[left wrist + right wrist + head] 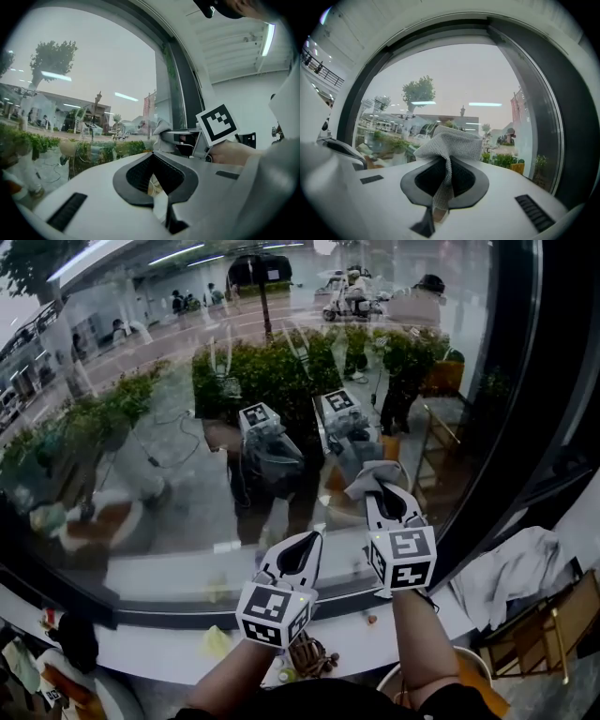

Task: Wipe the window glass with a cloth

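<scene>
Right gripper (442, 197) pinches cloth (451, 140), bunch pointing toward window glass (440, 79)

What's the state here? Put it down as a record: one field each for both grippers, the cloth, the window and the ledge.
left gripper: jaws together, nothing between them, low before the glass
right gripper: jaws shut on the cloth, higher and closer to the glass
cloth: grey, bunched, sticks out past the jaw tips; contact with the glass cannot be told
window glass: reflects both grippers
ledge: white, runs below the glass
</scene>
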Demonstrator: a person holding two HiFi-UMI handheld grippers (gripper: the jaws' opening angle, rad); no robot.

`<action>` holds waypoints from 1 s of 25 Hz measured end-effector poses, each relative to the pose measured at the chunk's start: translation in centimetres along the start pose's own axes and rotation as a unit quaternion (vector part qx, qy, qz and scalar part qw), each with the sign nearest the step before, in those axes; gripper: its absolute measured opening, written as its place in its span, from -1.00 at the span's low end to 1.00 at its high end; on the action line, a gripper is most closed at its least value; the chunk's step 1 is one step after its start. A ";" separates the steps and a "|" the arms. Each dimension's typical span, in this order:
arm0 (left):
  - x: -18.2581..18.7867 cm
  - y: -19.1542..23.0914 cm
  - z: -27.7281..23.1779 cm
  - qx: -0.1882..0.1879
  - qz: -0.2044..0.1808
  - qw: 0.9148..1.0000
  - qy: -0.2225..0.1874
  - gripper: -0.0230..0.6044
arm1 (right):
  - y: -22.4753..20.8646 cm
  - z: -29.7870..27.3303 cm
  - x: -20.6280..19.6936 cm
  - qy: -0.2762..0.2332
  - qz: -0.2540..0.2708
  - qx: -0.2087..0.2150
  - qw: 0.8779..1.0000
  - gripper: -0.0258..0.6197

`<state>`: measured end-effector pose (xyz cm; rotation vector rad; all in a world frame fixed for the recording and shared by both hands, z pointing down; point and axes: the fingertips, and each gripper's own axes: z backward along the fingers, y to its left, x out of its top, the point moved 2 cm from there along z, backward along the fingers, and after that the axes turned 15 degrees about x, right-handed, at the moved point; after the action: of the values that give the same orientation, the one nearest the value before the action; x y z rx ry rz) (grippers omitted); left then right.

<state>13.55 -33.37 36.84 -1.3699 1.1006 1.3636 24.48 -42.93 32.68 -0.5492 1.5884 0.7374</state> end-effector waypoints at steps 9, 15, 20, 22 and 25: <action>-0.5 1.9 0.2 0.032 0.001 0.999 0.003 -0.90 | -0.4 -0.7 -0.5 -0.012 -0.001 0.003 1.000 -0.80; -0.7 2.3 1.2 0.045 -0.001 0.999 0.006 -0.90 | -0.3 -0.4 -0.1 -0.017 -0.001 0.002 1.000 -0.80; -1.0 2.4 0.9 0.057 0.001 0.998 0.005 -0.90 | -0.3 -0.9 -0.2 -0.018 0.003 0.013 1.000 -0.80; -1.2 2.6 0.9 0.062 0.002 0.998 0.006 -0.90 | -0.1 -1.2 -0.2 -0.019 0.005 0.016 1.000 -0.80; -1.2 4.6 2.3 0.073 0.005 0.997 0.006 -0.90 | 1.9 -2.3 0.6 -0.023 0.007 0.022 0.999 -0.80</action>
<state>8.54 -32.12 38.02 -1.2693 1.1920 1.2572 21.49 -43.26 32.49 -0.4869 1.5630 0.7189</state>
